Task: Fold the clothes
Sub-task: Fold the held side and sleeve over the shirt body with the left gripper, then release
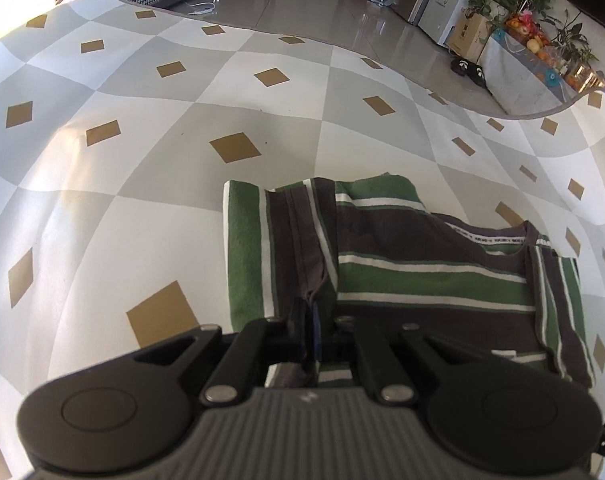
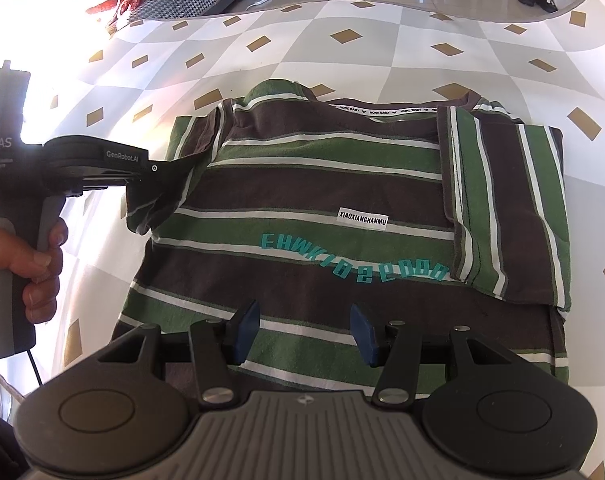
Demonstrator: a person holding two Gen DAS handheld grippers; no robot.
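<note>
Near the worktop's (image 2: 286, 60) middle lies the striped shirt (image 2: 342, 208), its near hem hidden behind the right claw (image 2: 304, 334), which hovers spread open. At the shirt's left side, the left claw (image 1: 311, 330) pinches a lifted sleeve, its hand (image 2: 22, 264) wrapping the upright handle.

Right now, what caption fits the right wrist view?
Open right tool hovers over a striped shirt while the left tool pinches its sleeve.
</note>
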